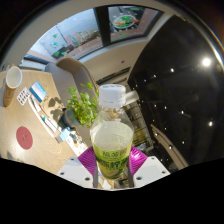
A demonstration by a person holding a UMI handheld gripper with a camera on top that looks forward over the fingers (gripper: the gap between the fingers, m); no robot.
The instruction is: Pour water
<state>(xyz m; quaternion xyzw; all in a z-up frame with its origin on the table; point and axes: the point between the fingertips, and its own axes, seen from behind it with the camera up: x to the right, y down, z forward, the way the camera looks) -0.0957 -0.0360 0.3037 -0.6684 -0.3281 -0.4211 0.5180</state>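
A clear plastic bottle (111, 135) with a white cap and a green label holds pale yellow-green liquid. It stands upright between my fingers, and my gripper (112, 160) is shut on it, the magenta pads (88, 158) pressing its label from both sides. The bottle is lifted well above the wooden table (25, 115). A white cup (13, 76) stands on that table far off beyond the fingers, to the left.
On the table lie a dark red round coaster (24, 138), a blue-and-white packet (38, 92) and a small potted green plant (82, 104). A beige chair (70, 72) stands behind the table. A dark glossy wall (180, 80) fills the right side.
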